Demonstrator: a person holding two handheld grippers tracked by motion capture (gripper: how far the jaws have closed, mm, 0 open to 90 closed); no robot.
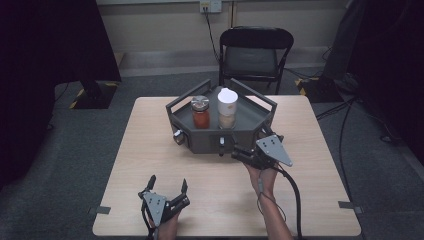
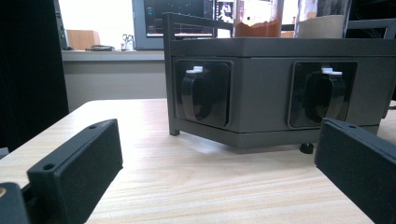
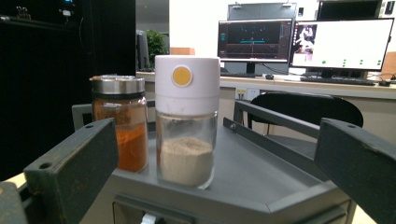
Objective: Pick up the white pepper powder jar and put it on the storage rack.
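Your right gripper sits at the near right corner of the dark grey angular metal rack, which stands toward the far side of the pale wooden table. Its jaws are spread wide and grip nothing; in the right gripper view they frame the rack's top shelf with open air between them. The white-capped glass shaker of pale beige powder stands upright on that shelf, straight ahead between the jaws but clear of both, and the steel-lidded glass jar of orange-red spice stands just to its left, close beside it; whether the two touch cannot be told. From above, the shaker is to the right of the jar, both near the middle of the shelf. Your left gripper rests low at the near edge of the table, well apart from the rack, jaws also wide open and empty. Its own view looks along the tabletop at the rack's near face, where two black knobs with white tabs sit in recessed panels.
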